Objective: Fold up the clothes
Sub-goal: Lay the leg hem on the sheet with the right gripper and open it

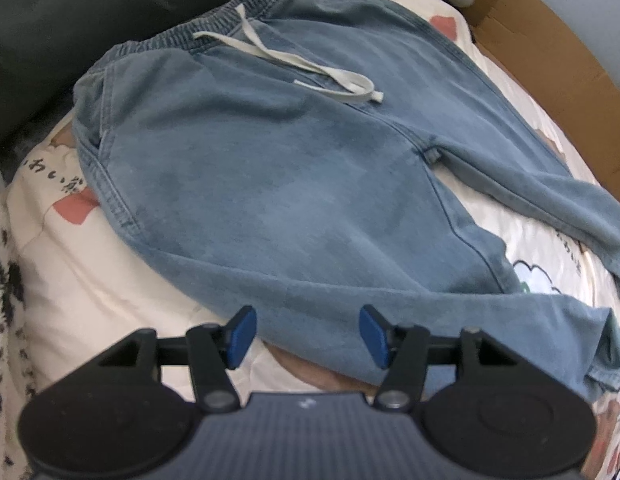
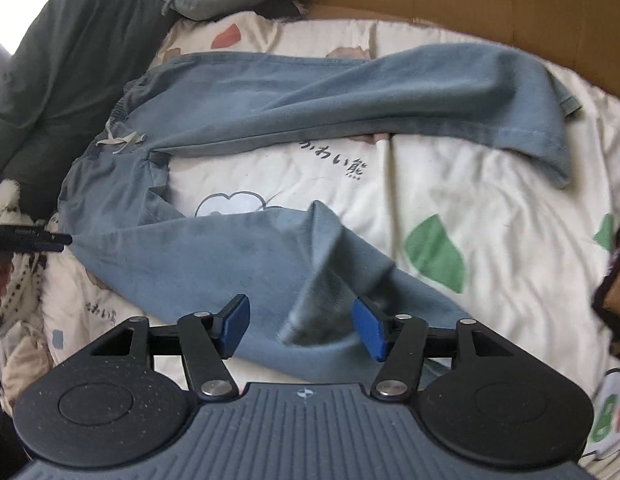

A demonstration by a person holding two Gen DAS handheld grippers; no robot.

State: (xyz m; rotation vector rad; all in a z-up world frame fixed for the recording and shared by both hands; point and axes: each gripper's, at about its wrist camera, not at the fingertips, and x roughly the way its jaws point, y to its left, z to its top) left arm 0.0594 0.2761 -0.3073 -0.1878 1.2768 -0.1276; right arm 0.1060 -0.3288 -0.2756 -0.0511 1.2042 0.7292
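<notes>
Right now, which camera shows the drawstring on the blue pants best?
The left wrist view: the white drawstring lies large and unobstructed across the waistband. The right wrist view shows it only small and far off, near the left edge.

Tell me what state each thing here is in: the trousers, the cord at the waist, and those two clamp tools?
Blue trousers: spread flat on the bed cover, unfolded, legs apart.
Near trouser leg: rumpled, a raised fold between the right gripper's fingers.
Drawstring: loose, lying across the front.
Left gripper: open over the near leg's edge.
Right gripper: open, pressing on nothing.
</notes>
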